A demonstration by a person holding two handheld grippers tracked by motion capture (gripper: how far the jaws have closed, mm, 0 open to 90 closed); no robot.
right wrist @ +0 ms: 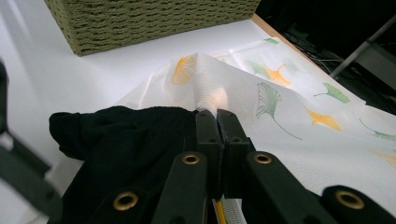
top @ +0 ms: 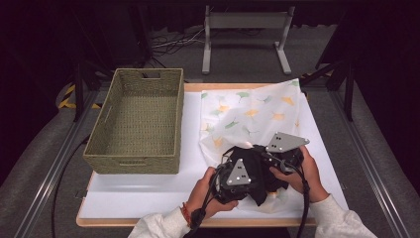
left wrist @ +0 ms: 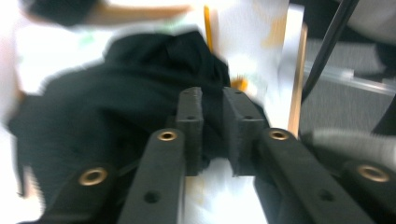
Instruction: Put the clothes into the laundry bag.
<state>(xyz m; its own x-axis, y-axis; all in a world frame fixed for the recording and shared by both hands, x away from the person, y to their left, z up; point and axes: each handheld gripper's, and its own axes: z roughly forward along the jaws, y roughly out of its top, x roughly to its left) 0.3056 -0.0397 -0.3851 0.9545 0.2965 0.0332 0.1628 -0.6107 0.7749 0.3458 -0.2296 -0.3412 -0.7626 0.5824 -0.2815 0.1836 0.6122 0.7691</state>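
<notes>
The white table (top: pixel 148 198) has a green woven basket (top: pixel 136 121) on its left half. A white leaf-print bag (top: pixel 247 116) is spread over the right half, with a black cloth (top: pixel 255 173) bunched at its near edge, between your two hands.

Your right claw (right wrist: pixel 217 116) is clamped tight on a pinched-up ridge of the bag, jaws flat together on the fabric. If you pull from there, I'd guess the thin material slips out or the whole bag drags across the table, since nothing else pins it down.

Your left claw (left wrist: pixel 212 135) has a small gap between its jaws. It's pointing at the black cloth, which sits just past and around the tips with the bag's orange zipper (left wrist: pixel 207 28) beyond. That view is blurred, so I can't tell if any cloth is actually caught. You may only nip a loose fold, and then the rest could flop out, short of the bag's mouth.
</notes>
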